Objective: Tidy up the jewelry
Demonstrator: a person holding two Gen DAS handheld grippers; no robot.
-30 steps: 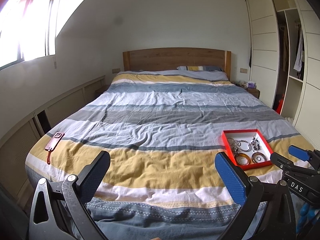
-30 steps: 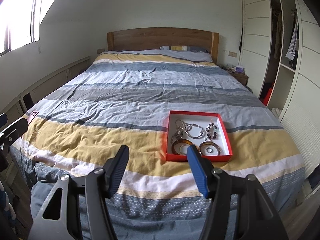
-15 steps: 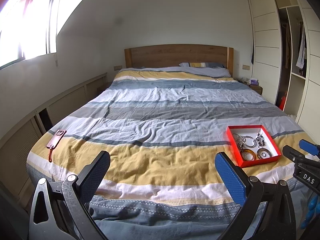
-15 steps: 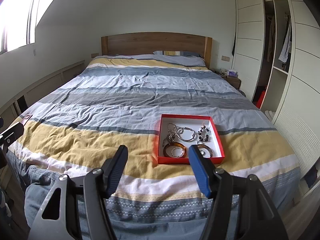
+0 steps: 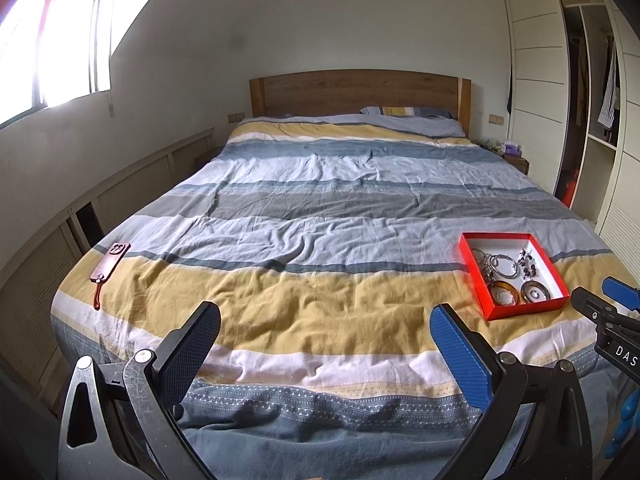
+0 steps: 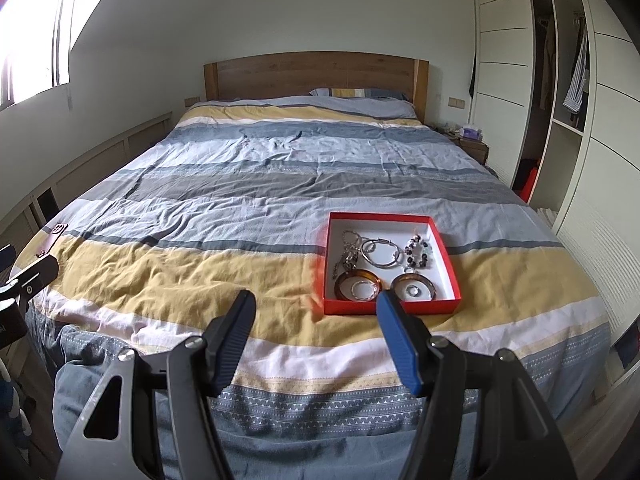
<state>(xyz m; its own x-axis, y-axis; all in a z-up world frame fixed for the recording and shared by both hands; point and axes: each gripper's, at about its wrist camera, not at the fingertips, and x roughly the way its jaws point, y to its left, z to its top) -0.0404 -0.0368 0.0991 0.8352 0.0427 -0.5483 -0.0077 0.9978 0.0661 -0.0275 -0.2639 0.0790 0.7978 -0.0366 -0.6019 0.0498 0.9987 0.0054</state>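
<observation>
Red tray [image 6: 390,307] of jewelry [image 6: 382,254] sits on the striped bedspread [image 6: 240,208] near the foot of the bed. Right gripper [image 6: 316,320]: jaws spread wide, empty, tray just beyond its right fingertip. Left gripper [image 5: 325,330]: jaws wide, empty; tray [image 5: 524,310] lies off to its right, apart.

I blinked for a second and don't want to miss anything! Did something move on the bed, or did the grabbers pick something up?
Nothing was picked up or let go. Only the cameras shifted a little, so the bed looks slightly different. The left gripper and right gripper stay open and empty above the striped duvet. The red tray keeps its place with the jewelry inside, and the phone lies untouched.
</observation>
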